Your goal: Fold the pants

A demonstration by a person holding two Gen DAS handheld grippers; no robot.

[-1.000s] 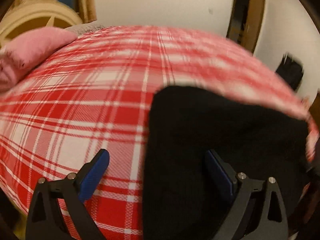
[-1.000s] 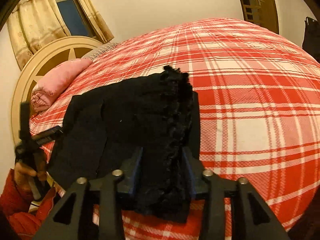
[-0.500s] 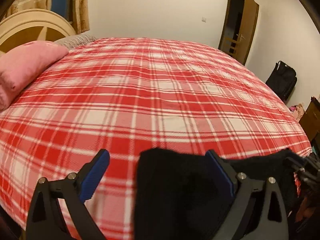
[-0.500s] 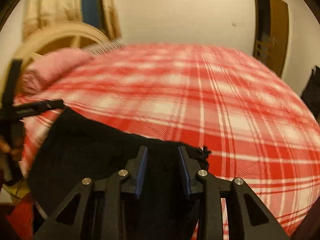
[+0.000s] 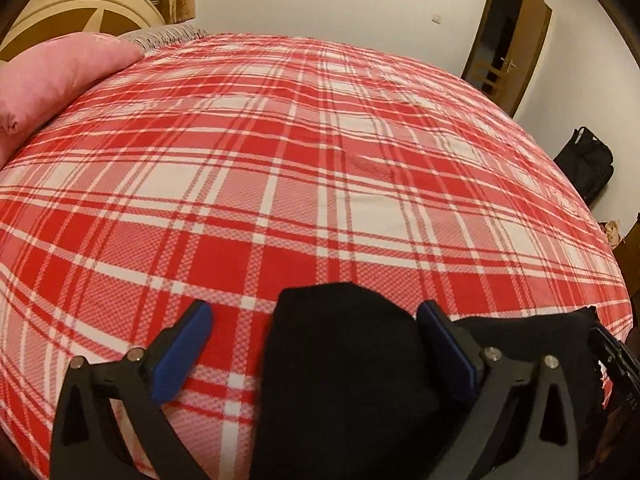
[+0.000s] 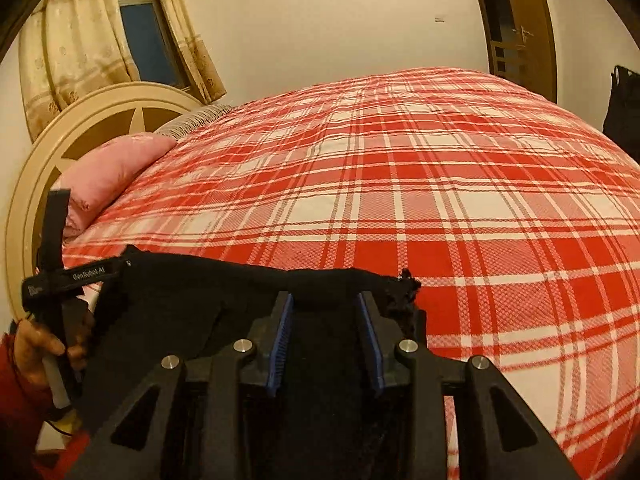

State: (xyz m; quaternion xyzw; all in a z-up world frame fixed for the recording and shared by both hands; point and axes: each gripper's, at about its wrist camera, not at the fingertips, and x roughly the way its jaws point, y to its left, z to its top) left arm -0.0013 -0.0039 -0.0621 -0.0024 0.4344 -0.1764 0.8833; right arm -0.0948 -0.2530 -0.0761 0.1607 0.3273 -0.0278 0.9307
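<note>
The black pants (image 5: 344, 376) hang at the near edge of the red plaid bed (image 5: 304, 184). My left gripper (image 5: 315, 310) is open wide. A fold of the pants sits between its blue pads and leans on the right pad (image 5: 448, 350), well apart from the left one. In the right wrist view the pants' (image 6: 192, 304) top edge stretches across the frame. My right gripper (image 6: 324, 298) has narrow jaws with bunched cloth filling the gap; the jaws are opening a little. The left gripper (image 6: 72, 276) sits at the cloth's left corner, held by a hand (image 6: 36, 344) in a red sleeve.
A pink pillow (image 5: 52, 76) and a round cream headboard (image 6: 80, 120) are at the bed's far left, under a curtained window (image 6: 136, 24). A brown door (image 5: 516, 36) and a black bag (image 5: 584, 164) stand beyond the bed's right side. The plaid cover spreads ahead.
Both grippers drew back toward the bed's near edge and the pants came with them. The cloth, earlier spread over the cover, now shows only at the bottom of each view.
</note>
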